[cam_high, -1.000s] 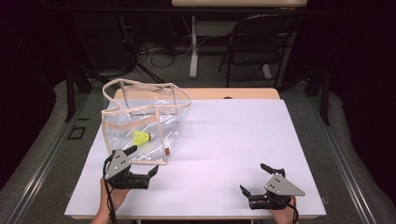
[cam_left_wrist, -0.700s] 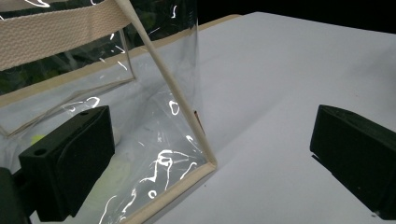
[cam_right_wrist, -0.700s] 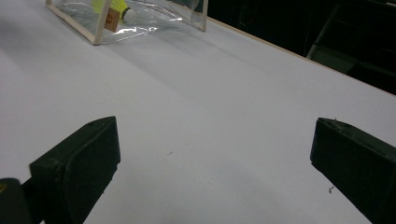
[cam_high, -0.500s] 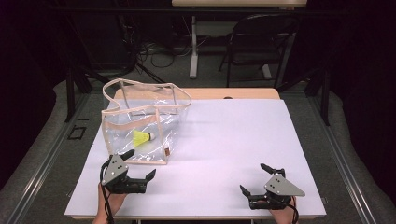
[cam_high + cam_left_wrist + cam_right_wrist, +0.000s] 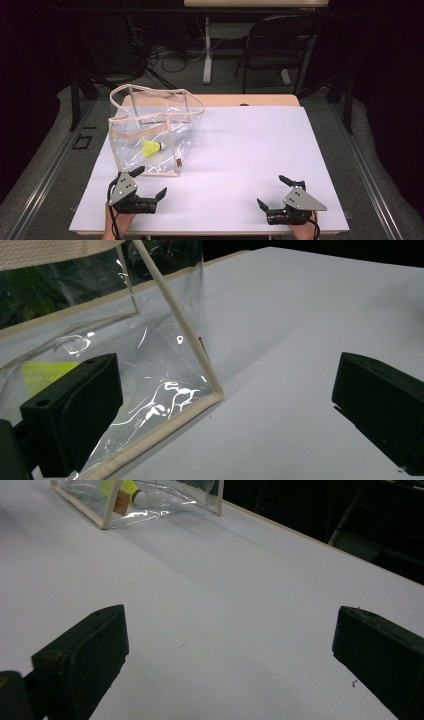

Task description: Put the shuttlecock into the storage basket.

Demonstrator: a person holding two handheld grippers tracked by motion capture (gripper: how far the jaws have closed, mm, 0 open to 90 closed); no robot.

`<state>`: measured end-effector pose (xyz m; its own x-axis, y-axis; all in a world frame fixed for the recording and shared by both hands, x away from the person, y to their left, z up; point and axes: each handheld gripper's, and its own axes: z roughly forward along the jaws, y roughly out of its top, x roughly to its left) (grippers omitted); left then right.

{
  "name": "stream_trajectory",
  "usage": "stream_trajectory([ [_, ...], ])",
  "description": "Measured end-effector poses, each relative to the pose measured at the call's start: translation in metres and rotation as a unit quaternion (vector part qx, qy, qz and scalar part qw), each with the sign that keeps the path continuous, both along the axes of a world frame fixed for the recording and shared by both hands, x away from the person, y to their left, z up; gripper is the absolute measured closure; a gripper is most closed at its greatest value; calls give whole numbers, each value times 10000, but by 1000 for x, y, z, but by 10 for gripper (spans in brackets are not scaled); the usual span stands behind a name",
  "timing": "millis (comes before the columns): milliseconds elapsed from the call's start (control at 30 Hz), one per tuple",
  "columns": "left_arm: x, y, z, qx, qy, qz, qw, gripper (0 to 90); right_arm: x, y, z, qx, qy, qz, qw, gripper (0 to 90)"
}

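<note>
Both pairs of black jaws stand wide apart with nothing between them. Your left gripper sits low at the near left of the white table top, your hand under it at the table's edge; one jaw tip lies just beside the near bottom edge of the clear plastic tote bag with beige fabric trim, whether touching it or not you cannot tell, and the other jaw points out over bare table. In the left gripper view the bag's near corner lies between your jaws, closer to the left one, with its beige seam running up and away. Your right gripper rests at the near right, well apart from the bag, its grey three-cornered plate on top and bare white surface between its jaws.

Farther back, the bag stands upright on the left half of the table, its mouth open and its strap handle curving along the rim. Inside, on the bag's floor, lies a yellow shuttlecock with a white cork tip, on its side. In the right gripper view the shuttlecock shows through the bag's wall beside a small brown tag. Beyond the table, a dark chair stands on the floor.
</note>
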<state>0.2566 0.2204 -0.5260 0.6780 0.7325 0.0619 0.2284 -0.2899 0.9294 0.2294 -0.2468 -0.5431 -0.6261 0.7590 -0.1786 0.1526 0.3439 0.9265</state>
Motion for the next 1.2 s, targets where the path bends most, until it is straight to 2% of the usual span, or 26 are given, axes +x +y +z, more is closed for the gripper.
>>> stream_trajectory([
  [267, -4, 0, -8, -33, 17, -34, 10000, 0, -1, 0, 1, -1, 1, 5, 10000, 10],
  [500, -7, 1, -16, -80, -79, -81, 9999, 0, -1, 0, 0, 8, 7, 23, 10000, 10],
  [633, -9, 4, -20, -184, -142, -88, 9997, 0, -1, 0, 0, 14, 1, 31, 10000, 10],
  [767, -9, 4, -28, -176, -94, -122, 9997, 0, -1, 1, 0, 15, -6, 53, 10000, 10],
  [1200, -9, 4, -30, -151, -76, -141, 9998, 0, -4, 1, -1, -12, 9, 75, 10000, 10],
])
